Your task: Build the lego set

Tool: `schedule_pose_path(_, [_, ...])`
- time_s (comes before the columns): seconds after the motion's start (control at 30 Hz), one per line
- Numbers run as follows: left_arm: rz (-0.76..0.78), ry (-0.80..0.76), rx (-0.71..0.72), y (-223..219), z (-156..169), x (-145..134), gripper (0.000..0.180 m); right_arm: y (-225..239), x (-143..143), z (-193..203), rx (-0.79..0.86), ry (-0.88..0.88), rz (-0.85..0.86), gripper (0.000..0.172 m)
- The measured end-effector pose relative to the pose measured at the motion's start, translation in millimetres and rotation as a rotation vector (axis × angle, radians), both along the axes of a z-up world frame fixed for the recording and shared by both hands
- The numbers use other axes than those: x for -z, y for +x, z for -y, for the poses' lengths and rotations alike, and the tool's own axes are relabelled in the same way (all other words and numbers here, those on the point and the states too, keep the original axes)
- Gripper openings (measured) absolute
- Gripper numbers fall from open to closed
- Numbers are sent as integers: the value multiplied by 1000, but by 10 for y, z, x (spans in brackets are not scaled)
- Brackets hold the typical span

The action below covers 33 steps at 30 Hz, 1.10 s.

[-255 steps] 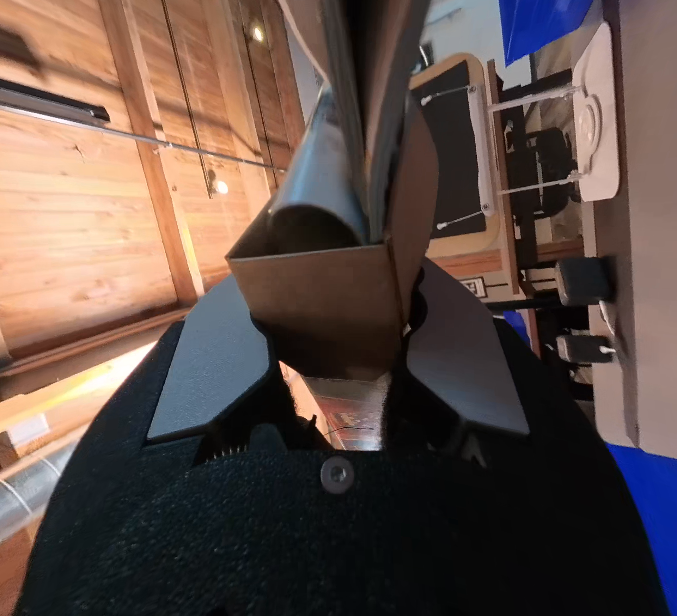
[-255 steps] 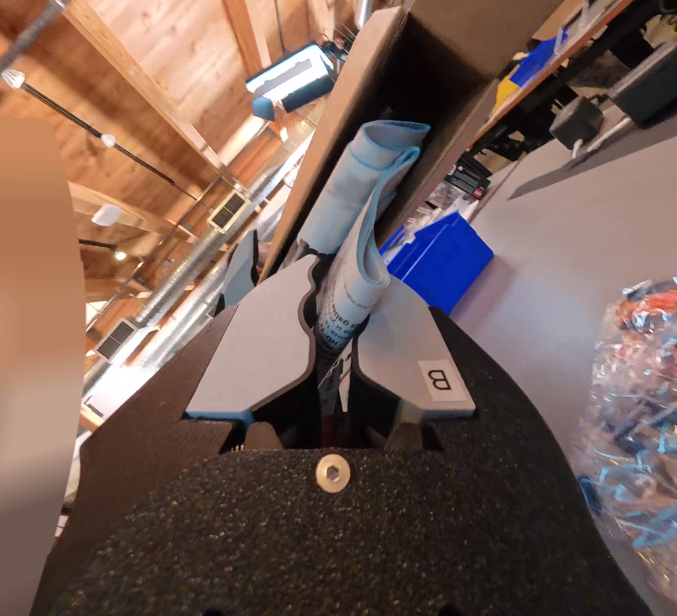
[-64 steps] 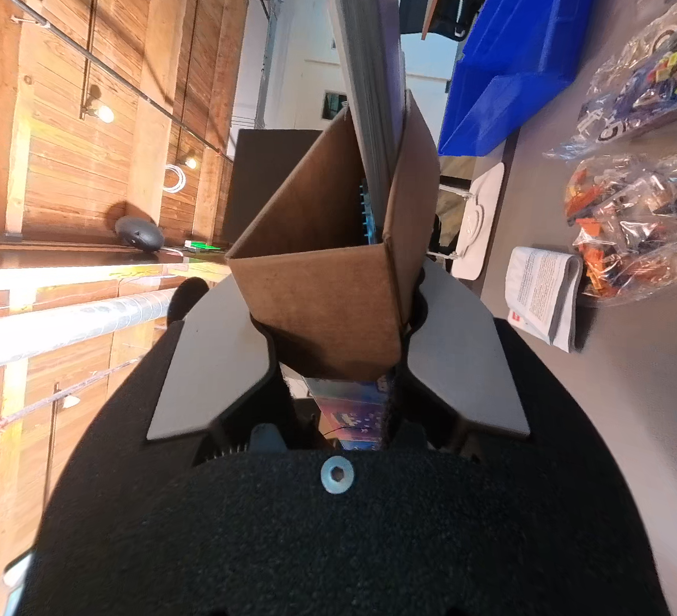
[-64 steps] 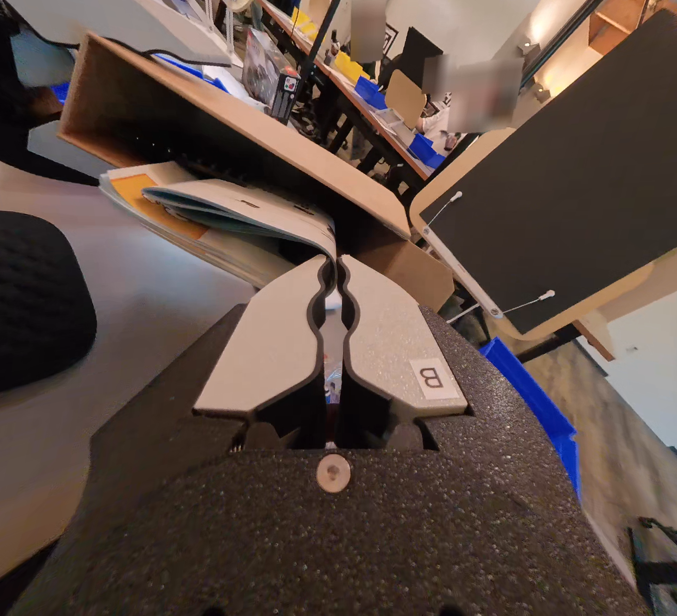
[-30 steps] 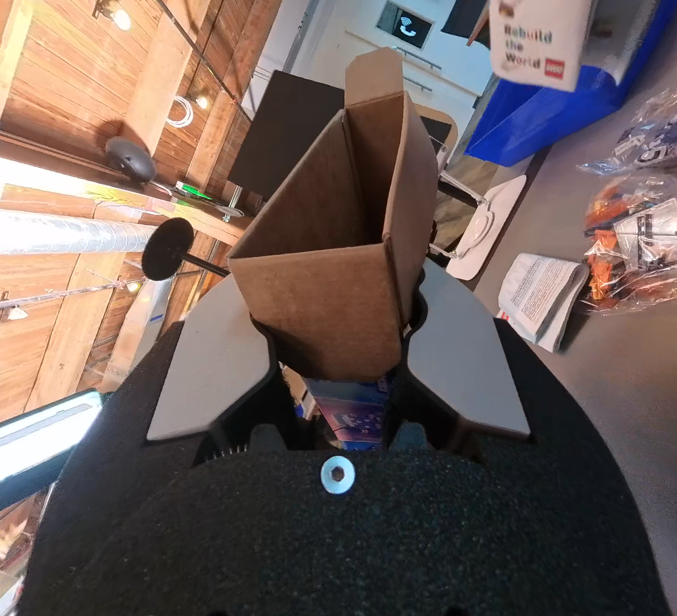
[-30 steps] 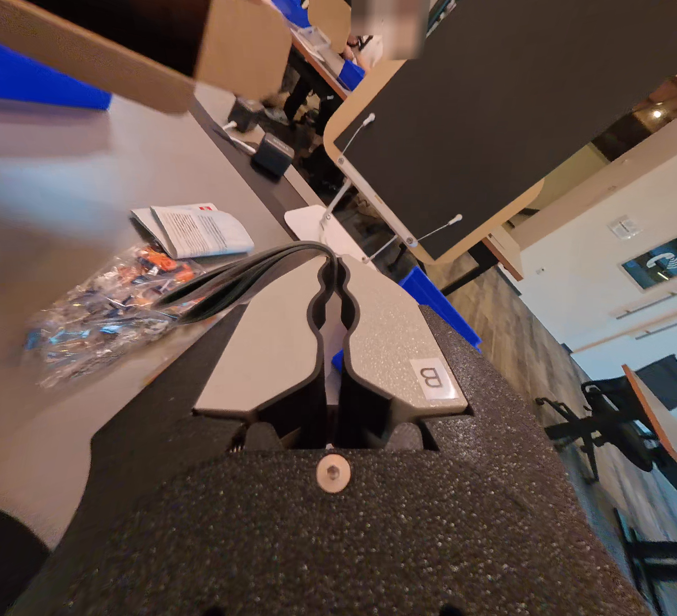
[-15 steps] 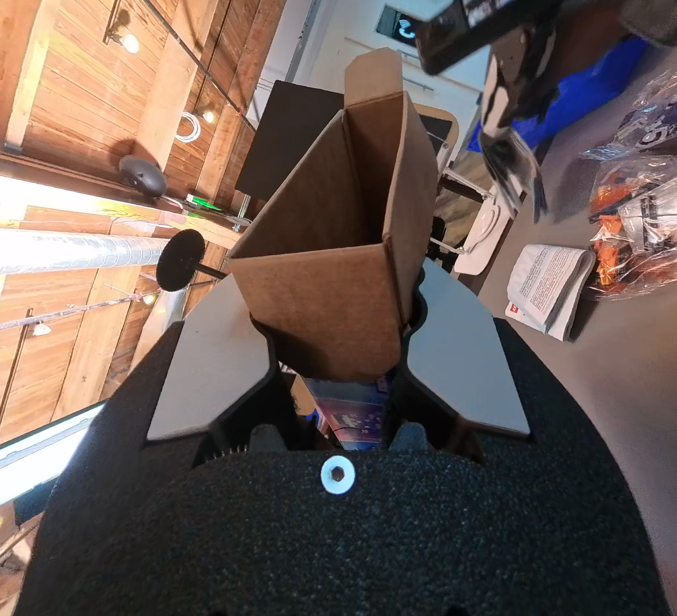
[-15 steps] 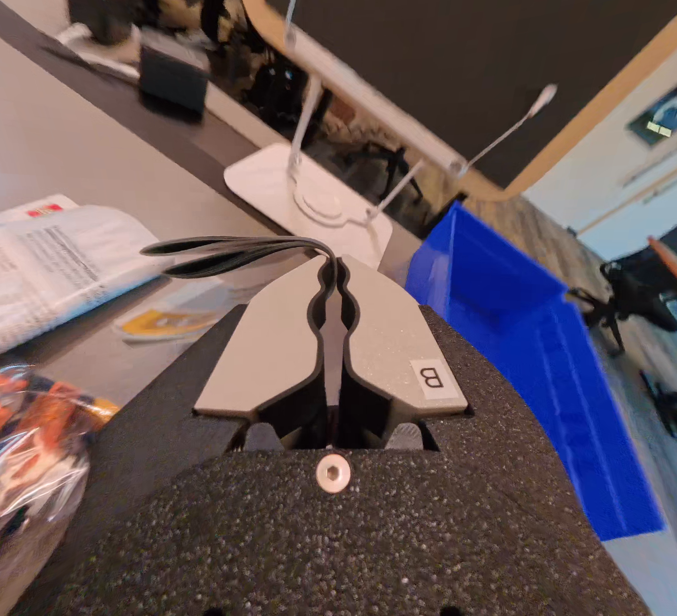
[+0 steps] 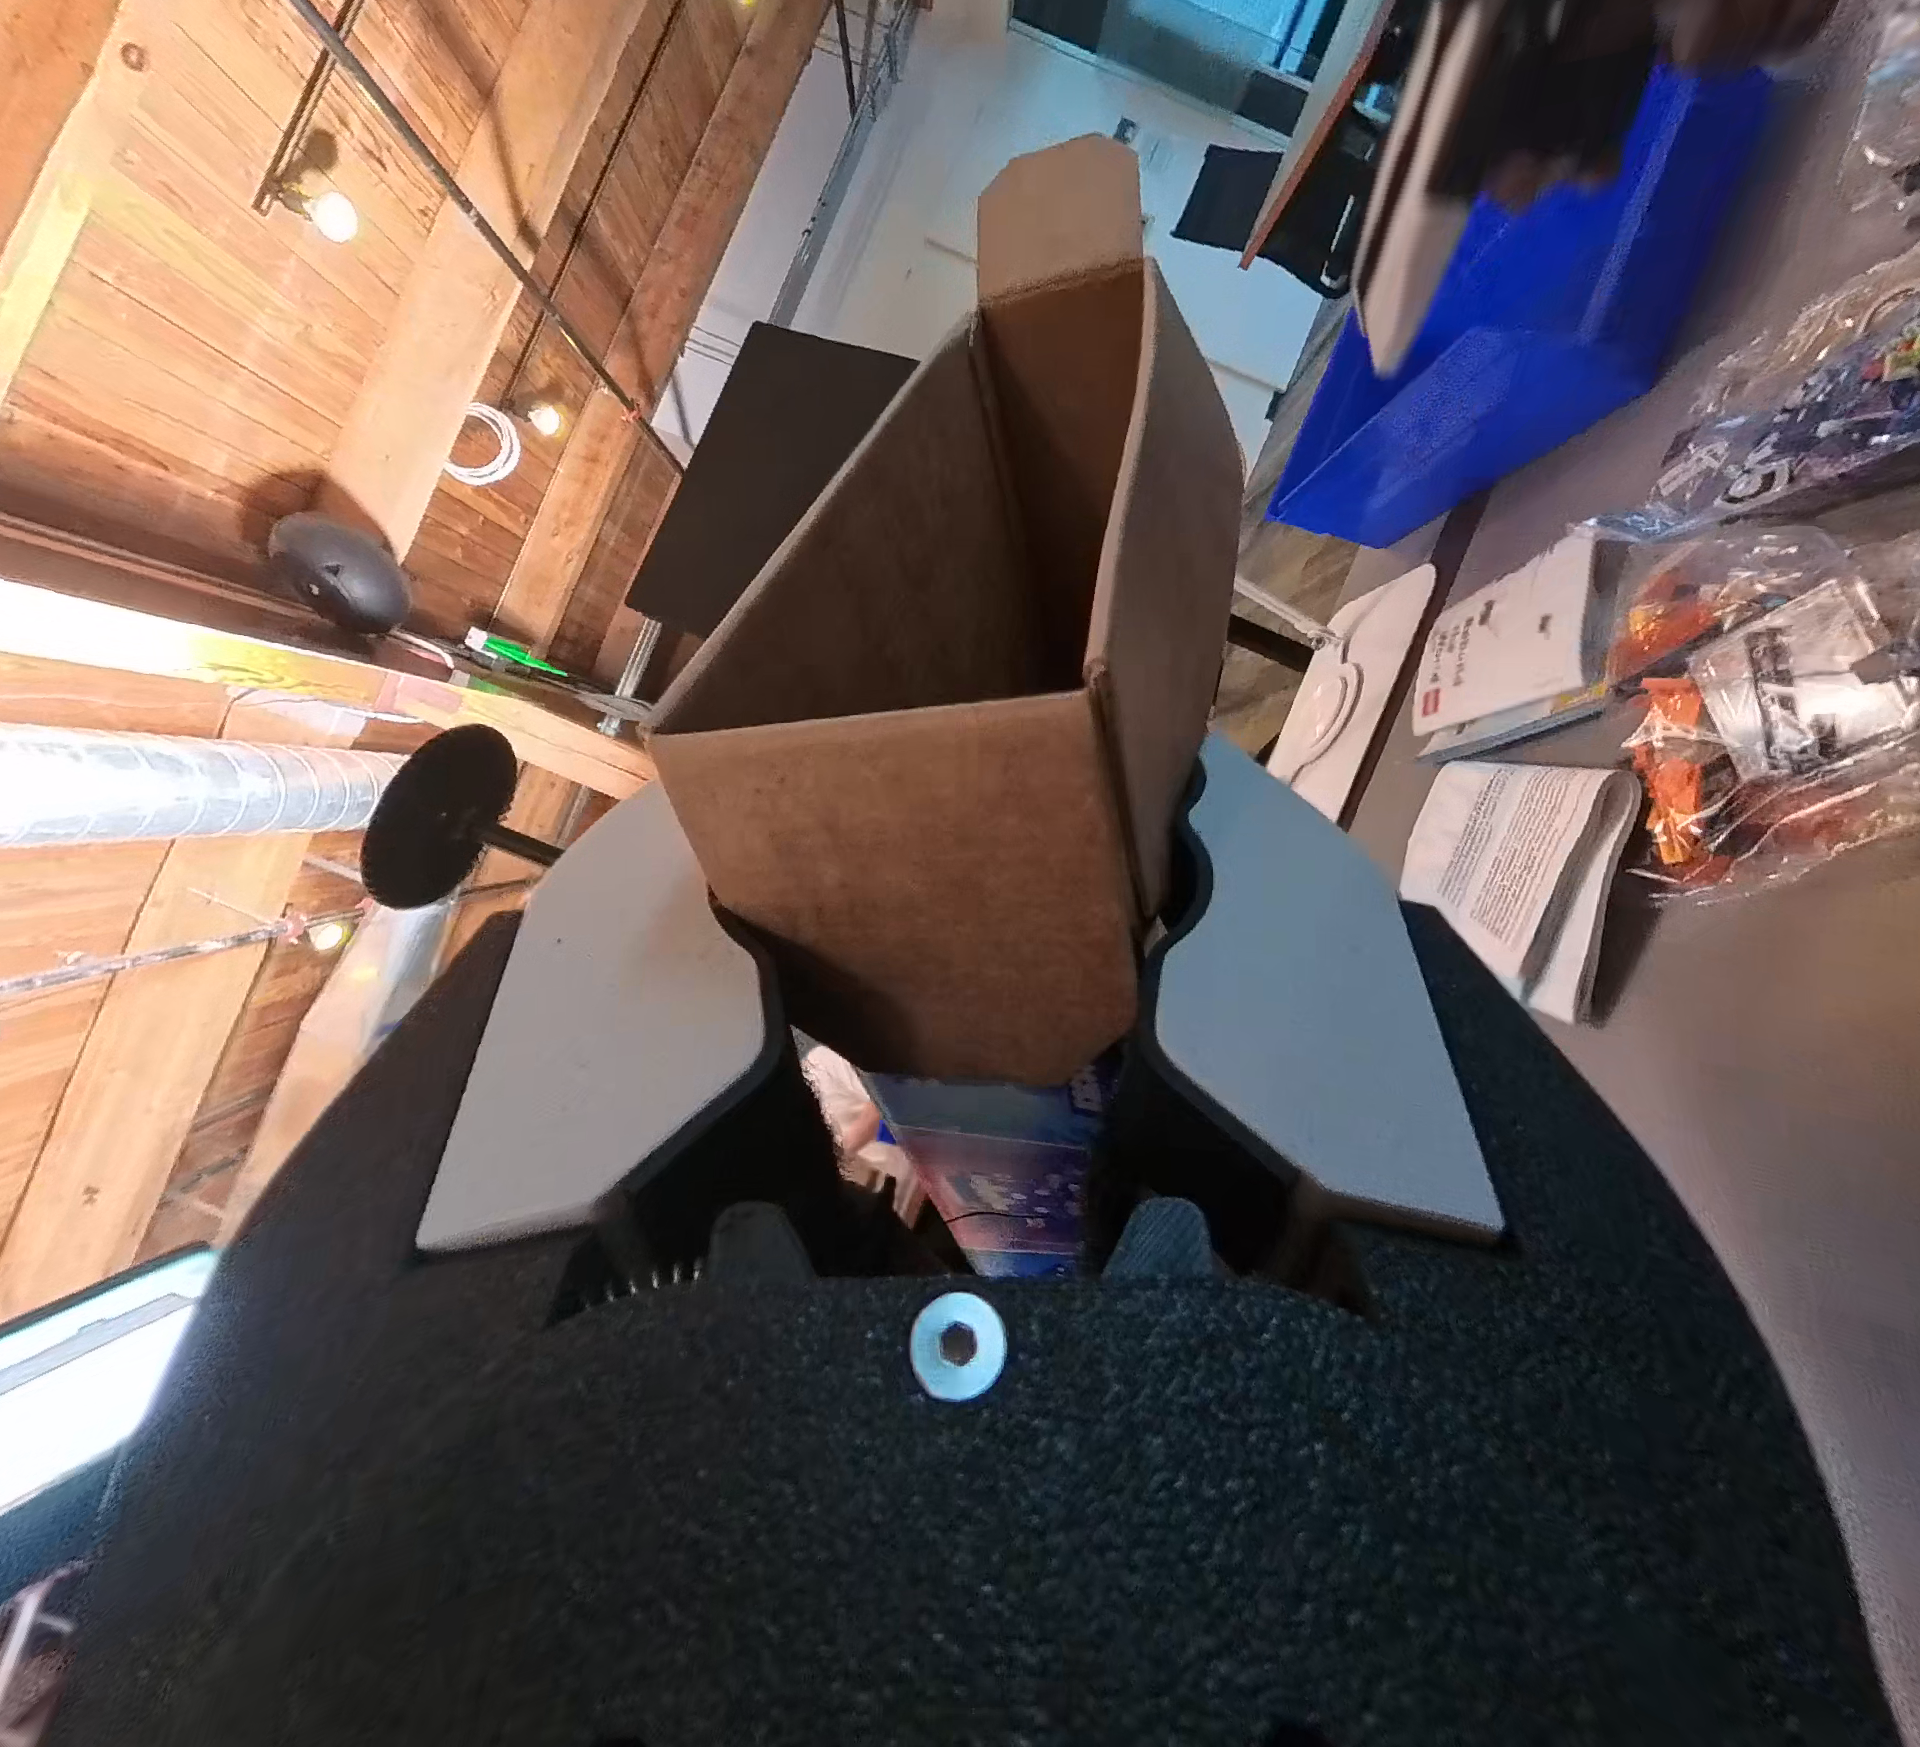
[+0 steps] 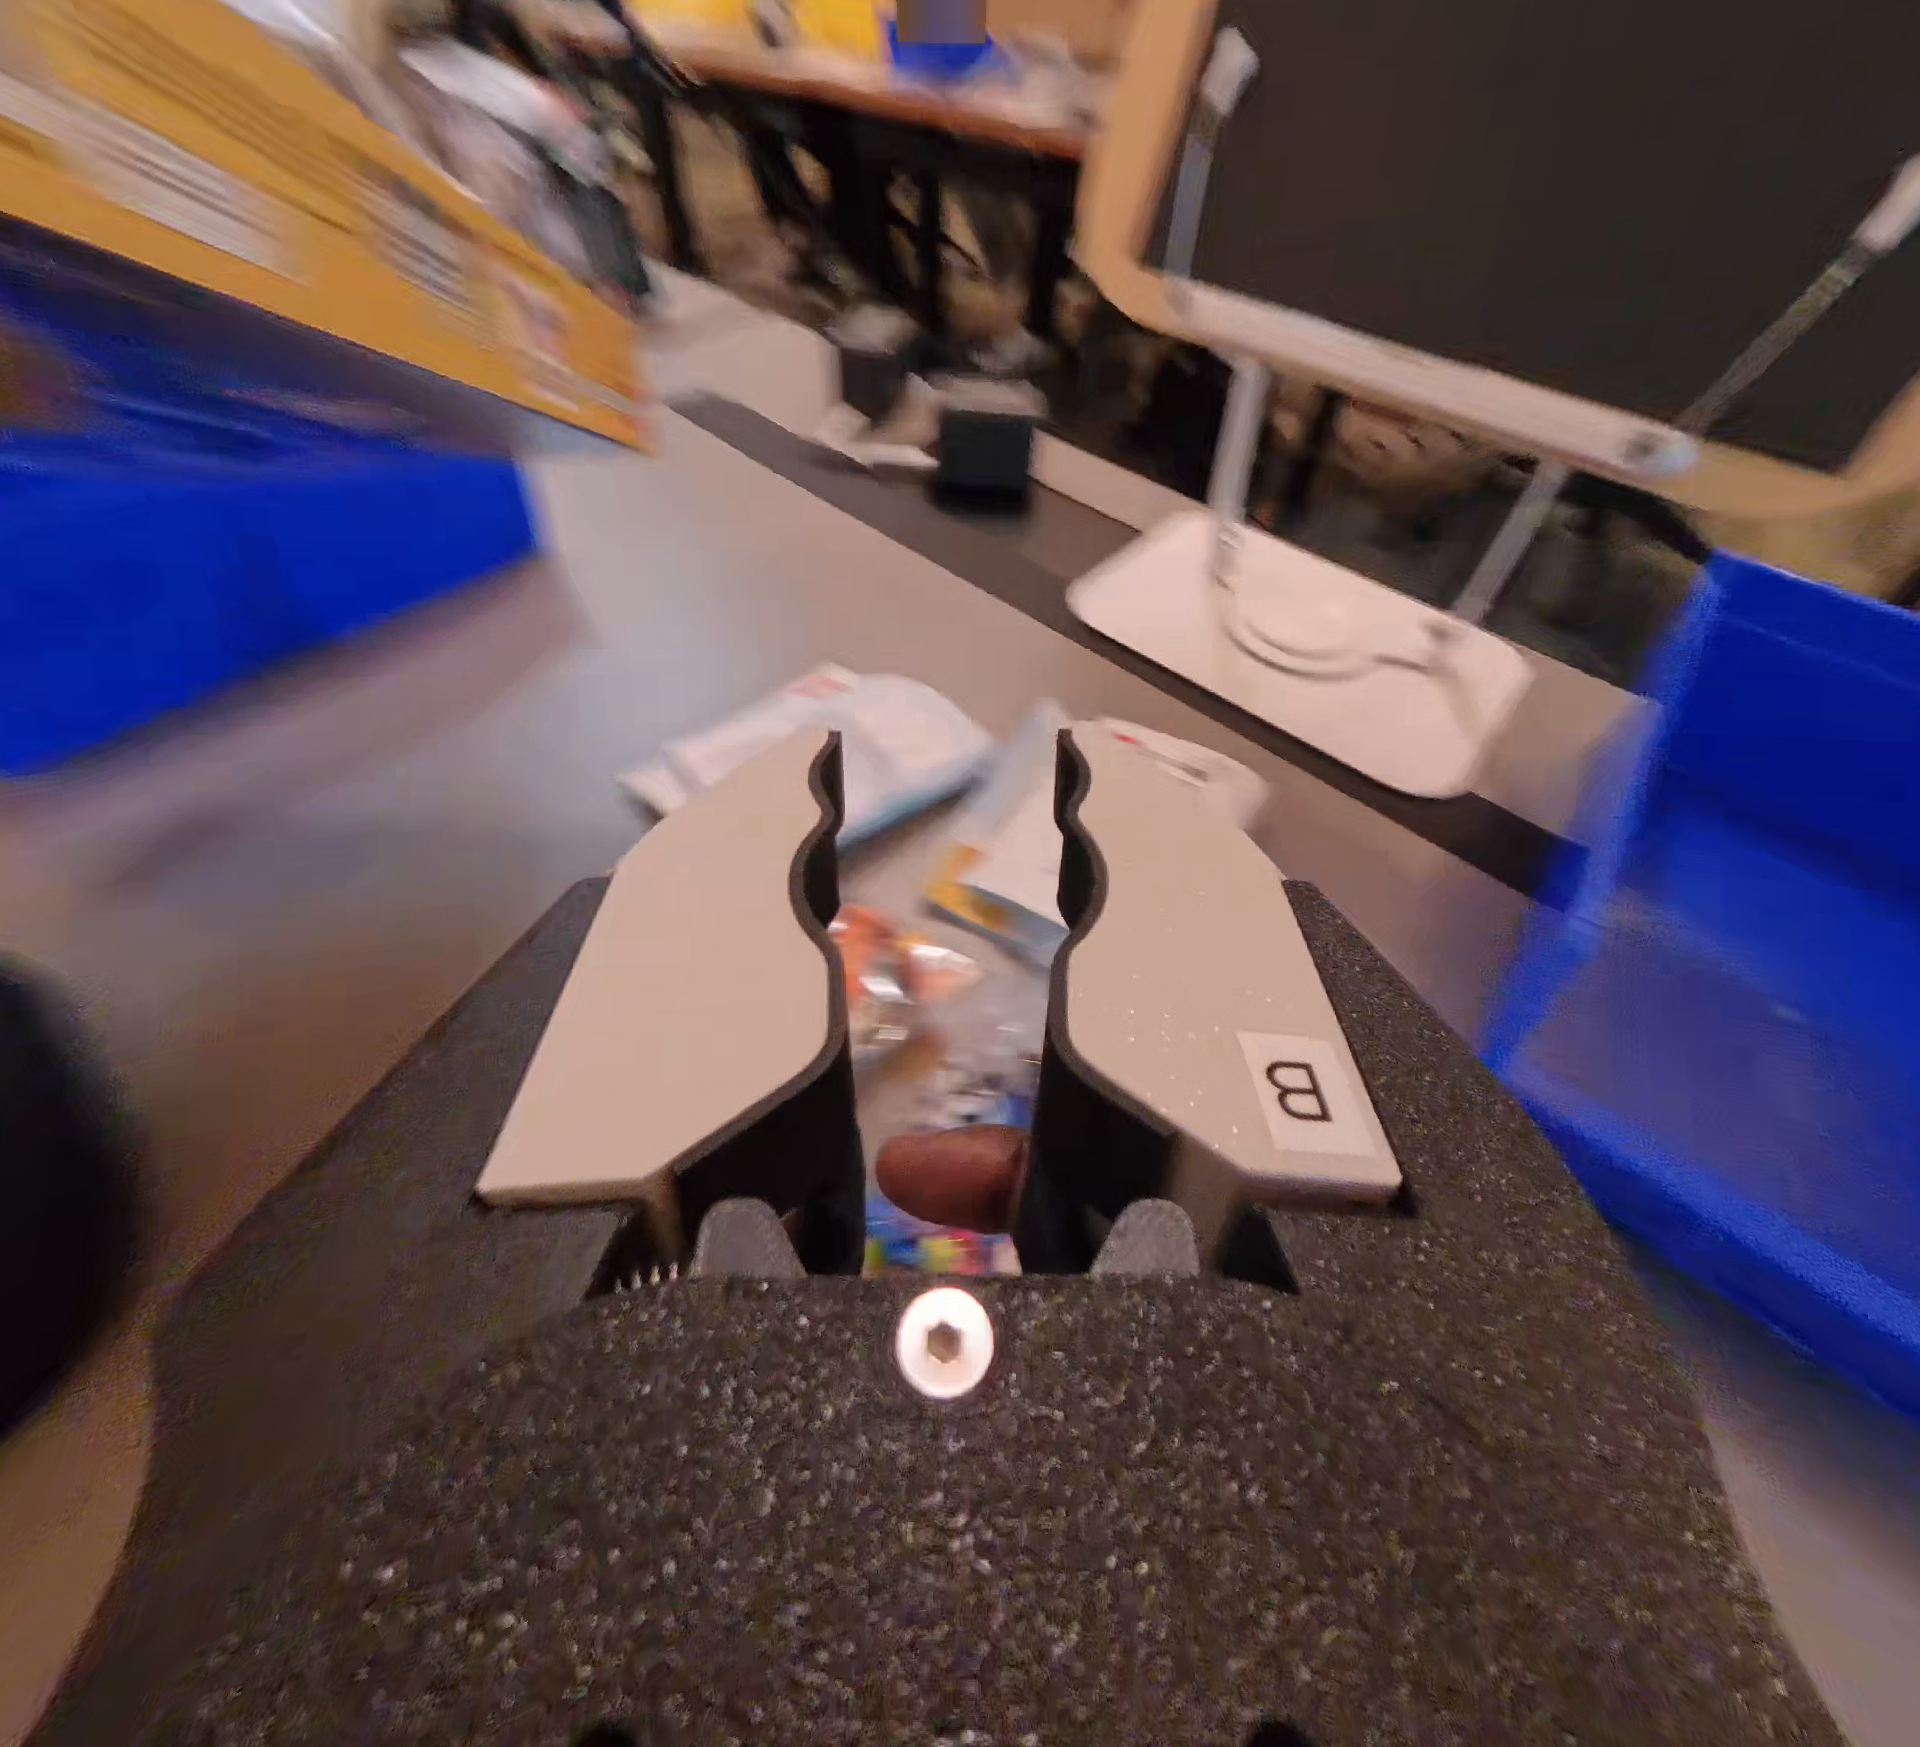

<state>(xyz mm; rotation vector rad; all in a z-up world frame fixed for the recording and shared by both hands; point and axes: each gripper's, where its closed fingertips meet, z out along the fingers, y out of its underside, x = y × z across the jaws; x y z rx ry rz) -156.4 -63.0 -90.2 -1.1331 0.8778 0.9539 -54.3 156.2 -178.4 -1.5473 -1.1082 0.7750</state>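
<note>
My left gripper (image 9: 935, 783) is shut on an open cardboard box (image 9: 914, 876), brown inside and printed blue outside, held up off the grey table (image 9: 1714, 1126); nothing shows inside the box. The box also shows blurred at the upper left of the right wrist view (image 10: 312, 243). My right gripper (image 10: 948, 747) is open with nothing between its fingers, above two booklets (image 10: 904, 741) lying on the table. They also show in the left wrist view (image 9: 1507, 658), next to clear bags of small bricks (image 9: 1766, 710). The right gripper shows blurred at the top right of that view (image 9: 1423, 243).
A blue bin (image 10: 1714, 866) stands at the right and shows beyond the booklets in the left wrist view (image 9: 1507, 409). A black board on a white stand base (image 10: 1299, 648) is at the table's far edge. More bagged bricks (image 10: 914, 970) lie under my right fingers.
My right gripper carried a booklet from the box down to the table, then opened and let it go beside the other booklet. My left gripper has kept its hold on the box.
</note>
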Motion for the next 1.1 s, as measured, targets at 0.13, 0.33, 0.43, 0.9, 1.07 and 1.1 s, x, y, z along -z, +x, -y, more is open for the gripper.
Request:
schedule_pose_path(0.13, [-128, -5, -65, 32, -75, 60, 75, 227, -542, 993, -274, -154, -285, 43])
schedule_pose_path(0.33, [-523, 32, -229, 202, -314, 149, 75, 91, -458, 1787, -446, -739, -609, 56])
schedule_pose_path(0.43, [-640, 60, -216, 392, -403, 172, 75, -155, -224, 1781, -442, -1013, -692, 38])
schedule_pose_path(0.9, [-989, 184, -232, 591, -533, 337, 74, -366, -48, 1687, -457, -1243, -849, 39])
schedule_pose_path(1.07, [-1040, 188, -224, 590, -532, 364, 74, -385, -37, 1664, -456, -1253, -868, 37])
schedule_pose_path(1.1, [-1056, 191, -220, 593, -531, 375, 74, -390, -38, 1667, -459, -1256, -869, 37])
